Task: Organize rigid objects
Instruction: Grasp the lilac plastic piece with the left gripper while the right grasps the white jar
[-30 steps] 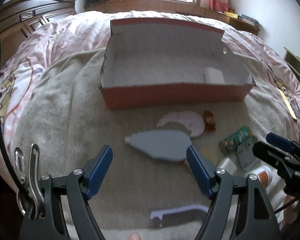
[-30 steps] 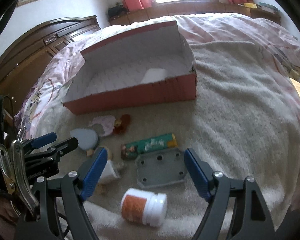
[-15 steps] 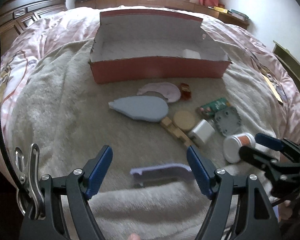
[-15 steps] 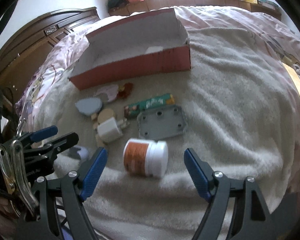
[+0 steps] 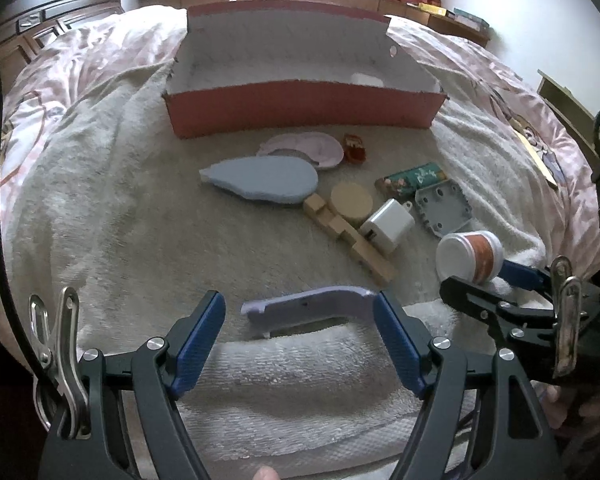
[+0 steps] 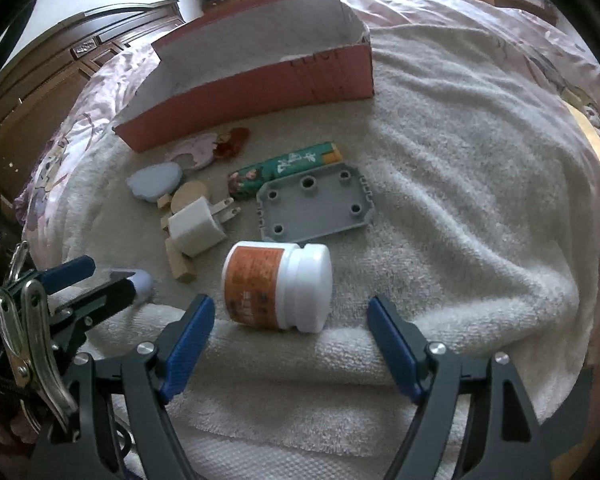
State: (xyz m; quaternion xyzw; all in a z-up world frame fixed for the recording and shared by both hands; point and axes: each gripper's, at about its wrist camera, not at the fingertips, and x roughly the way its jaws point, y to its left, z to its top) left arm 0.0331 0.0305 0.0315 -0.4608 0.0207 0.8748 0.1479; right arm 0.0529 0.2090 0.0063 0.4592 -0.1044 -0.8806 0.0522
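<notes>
A red cardboard box (image 5: 300,106) with a white inside stands open at the far side of a beige towel; one white block (image 5: 366,79) lies in it. My left gripper (image 5: 300,320) is open, its fingertips just short of a curved lilac plastic piece (image 5: 312,306). My right gripper (image 6: 290,322) is open, with a white jar with an orange label (image 6: 278,286) lying on its side just ahead of the fingertips. Between them and the box lie a blue teardrop shape (image 5: 262,179), a white plug charger (image 5: 386,226), a grey plate with holes (image 6: 316,206) and a green wrapper (image 6: 286,168).
Wooden blocks (image 5: 350,232), a round tan disc (image 5: 351,200), a pink curved piece (image 5: 304,148) and a small red toy (image 5: 354,149) also lie on the towel (image 6: 440,140). A folded towel edge runs under both grippers. Dark wooden furniture (image 6: 40,92) stands at the left.
Both grippers have drawn back toward the near towel edge and dipped, so the objects now sit farther ahead. The lilac piece and the jar came to lie in front of the fingertips.
</notes>
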